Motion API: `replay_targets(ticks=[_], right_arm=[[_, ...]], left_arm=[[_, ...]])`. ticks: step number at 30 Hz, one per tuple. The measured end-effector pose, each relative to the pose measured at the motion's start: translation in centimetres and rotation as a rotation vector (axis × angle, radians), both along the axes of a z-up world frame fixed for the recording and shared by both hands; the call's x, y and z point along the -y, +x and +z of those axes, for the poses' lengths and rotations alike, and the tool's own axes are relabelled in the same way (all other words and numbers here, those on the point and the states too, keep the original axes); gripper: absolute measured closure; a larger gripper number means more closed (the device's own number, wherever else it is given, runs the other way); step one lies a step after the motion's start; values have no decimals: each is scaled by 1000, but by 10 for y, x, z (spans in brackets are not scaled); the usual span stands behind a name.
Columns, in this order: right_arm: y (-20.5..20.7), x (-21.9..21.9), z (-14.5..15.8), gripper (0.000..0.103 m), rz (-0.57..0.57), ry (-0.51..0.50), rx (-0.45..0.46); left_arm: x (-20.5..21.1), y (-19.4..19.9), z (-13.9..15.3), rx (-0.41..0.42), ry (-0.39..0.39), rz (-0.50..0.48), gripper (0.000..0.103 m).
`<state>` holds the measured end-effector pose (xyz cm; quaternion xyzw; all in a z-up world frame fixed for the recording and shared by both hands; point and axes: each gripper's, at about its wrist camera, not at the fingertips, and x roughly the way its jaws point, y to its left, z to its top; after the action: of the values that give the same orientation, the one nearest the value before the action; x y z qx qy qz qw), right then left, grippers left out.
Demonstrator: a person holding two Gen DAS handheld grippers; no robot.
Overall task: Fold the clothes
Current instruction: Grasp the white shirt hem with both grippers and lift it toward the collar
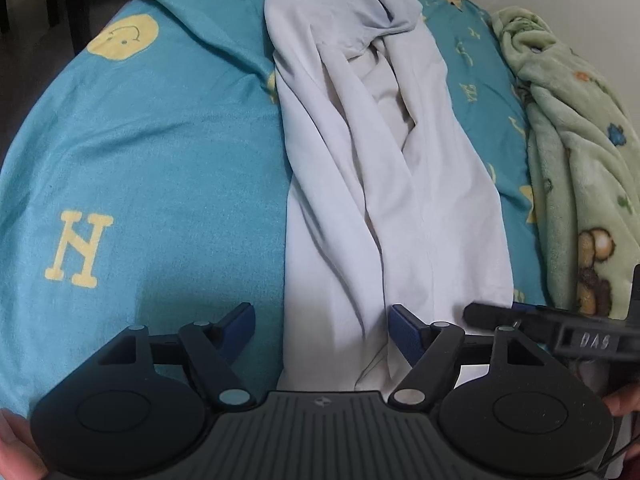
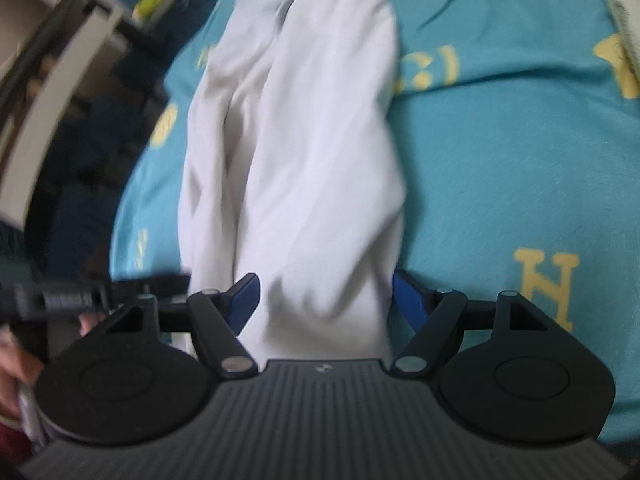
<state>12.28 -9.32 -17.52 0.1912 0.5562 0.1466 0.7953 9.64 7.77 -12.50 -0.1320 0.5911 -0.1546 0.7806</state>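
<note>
My left gripper (image 1: 322,328) hangs with its jaws spread wide over the near end of the white garment (image 1: 384,184). One blue pad (image 1: 240,326) sits over the teal bedsheet (image 1: 160,152), just off the garment's edge; the other blue pad (image 1: 406,330) sits over the cloth itself. Nothing is pinched between them.

The garment lies as a long, rumpled strip on the bedsheet, running away from me, with deep creases down its middle and a bunched, slightly greyer fold at its far end. The sheet shows yellow letters and a yellow smiley face (image 1: 124,36) well to one side of the garment's far end. On the garment's other side, apart from it across a band of sheet, lies a pale green fleece blanket (image 1: 576,132) with small animal prints. Near the garment's near corner on that side, the tip of my right gripper (image 1: 496,314) reaches in, black and lettered.

From the right wrist view, which is blurred, my right gripper (image 2: 326,296) is also parted wide, and the near end of the white garment (image 2: 296,160) passes between its two blue pads (image 2: 244,294). The pads stand at the cloth's two edges, not clamped. Beyond the garment's far side stands pale furniture (image 2: 52,92), too smeared to make out.
</note>
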Motion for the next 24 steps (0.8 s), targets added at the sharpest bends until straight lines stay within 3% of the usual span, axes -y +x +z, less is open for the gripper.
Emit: replay_targets(ticks=[3,5,6,9,10,11,13,15,20,24], right_arm=[[-7,-9,3,28,31,-34,-18],[-11,-14,5,37,33,-61,-20],[-14,-16,6,43,37,-79,-17],[-20,-23,11,84,56,-124,4],[-22,-24,13,88,53,-128,14],[-24,-24,16,90,51,-133,24],[-28,-23,21,93,41,-130,43],[-32,-12,29,94,12,-77,64],[-45,17,56,95,-66,79,125],[-66,36,95,95,-98,210,219]], left_arm=[[1,-2,-2,-20,-20,-25,28],[4,-5,-4,-35,-31,-50,28],[5,-6,-4,-42,-37,-63,28],[10,-12,-5,-50,-29,-91,32],[11,-14,-5,-47,-14,-90,43],[10,-15,-4,-46,-4,-79,62],[5,-17,-3,-51,-13,-52,87],[-3,-18,3,-44,-72,-29,91],[-43,-27,41,43,-324,123,94],[-62,-47,89,149,-385,159,96]])
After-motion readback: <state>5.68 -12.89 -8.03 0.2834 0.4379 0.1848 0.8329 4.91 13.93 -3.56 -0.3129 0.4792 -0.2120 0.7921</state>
